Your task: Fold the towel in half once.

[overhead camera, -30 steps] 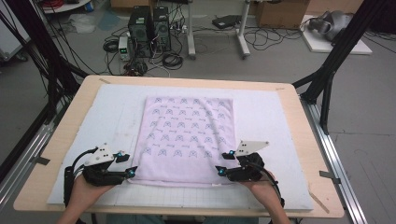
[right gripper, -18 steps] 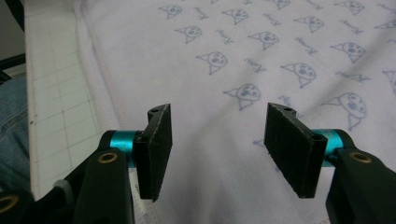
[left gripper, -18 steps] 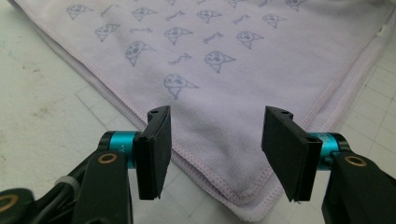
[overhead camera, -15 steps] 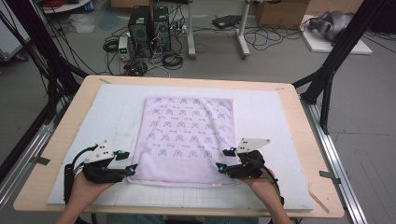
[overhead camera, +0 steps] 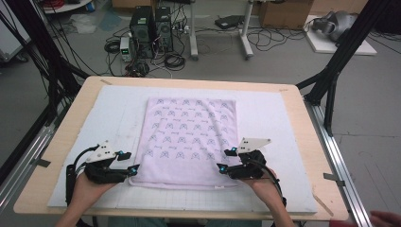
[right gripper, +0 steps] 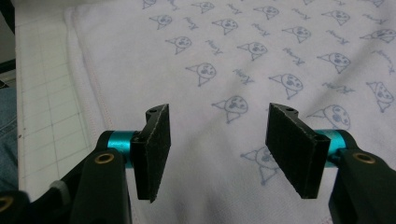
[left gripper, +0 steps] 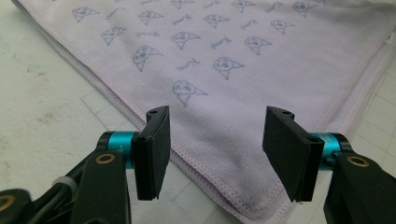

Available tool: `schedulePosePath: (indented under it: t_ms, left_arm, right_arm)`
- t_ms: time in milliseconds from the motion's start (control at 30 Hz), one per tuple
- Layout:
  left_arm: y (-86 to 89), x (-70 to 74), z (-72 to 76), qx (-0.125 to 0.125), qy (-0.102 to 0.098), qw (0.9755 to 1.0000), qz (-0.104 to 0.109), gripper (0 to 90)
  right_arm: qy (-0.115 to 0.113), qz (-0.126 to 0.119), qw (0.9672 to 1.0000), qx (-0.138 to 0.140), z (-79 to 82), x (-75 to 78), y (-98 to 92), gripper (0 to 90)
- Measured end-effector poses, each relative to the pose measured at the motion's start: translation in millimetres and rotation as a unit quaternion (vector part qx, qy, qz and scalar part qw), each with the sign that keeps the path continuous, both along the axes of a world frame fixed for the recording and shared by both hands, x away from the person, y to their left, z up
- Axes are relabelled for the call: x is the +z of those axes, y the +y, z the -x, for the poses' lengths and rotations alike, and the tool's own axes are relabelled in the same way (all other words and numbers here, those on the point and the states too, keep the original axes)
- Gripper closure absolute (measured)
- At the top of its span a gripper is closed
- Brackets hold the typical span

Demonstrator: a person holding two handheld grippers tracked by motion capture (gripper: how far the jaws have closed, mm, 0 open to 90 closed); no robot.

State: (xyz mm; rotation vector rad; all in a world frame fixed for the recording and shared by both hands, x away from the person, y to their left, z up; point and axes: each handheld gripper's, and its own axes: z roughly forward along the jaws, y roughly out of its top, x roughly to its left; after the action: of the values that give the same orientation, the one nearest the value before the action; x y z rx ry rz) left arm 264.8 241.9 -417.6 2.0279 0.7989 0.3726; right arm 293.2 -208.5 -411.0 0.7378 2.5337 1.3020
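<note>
Barely shifted, towel (overhead camera: 189, 139) corners lie (seemingly untouched) between both grippers' parted jaws.

Light wooden table (overhead camera: 302, 118) in the middle, with a white mat (overhead camera: 274, 118) laid flat on top, thin grid lines at its 6 o'clock edge. Two black computer boxes (overhead camera: 151, 23) standing side by side on the grey floor at 11 o'clock from the table, a small white box (overhead camera: 125, 47) just beside them. Lots of black cables (overhead camera: 175, 59) curled on the floor near the boxes. White stand legs (overhead camera: 243, 40) at 12 o'clock. Brown cardboard box (overhead camera: 279, 12) at 1 o'clock. White board (overhead camera: 340, 45) with a grey lump on it at 2 o'clock. Black slanted poles (overhead camera: 340, 56) at 3 o'clock and more at 9 o'clock. Silver rail (overhead camera: 338, 161) along the table's 3 o'clock side.
</note>
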Motion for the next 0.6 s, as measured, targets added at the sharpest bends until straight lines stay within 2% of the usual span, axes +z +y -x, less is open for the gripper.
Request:
schedulePosePath:
  t_ms: [600]
  left_arm:
    - [1.5,2.6,-1.6,-0.002,0.001,1.0,-0.003,42.0]
  right_arm:
    - [-0.006,-0.003,1.0,-0.002,-0.7,5.1,0.6,38.7]
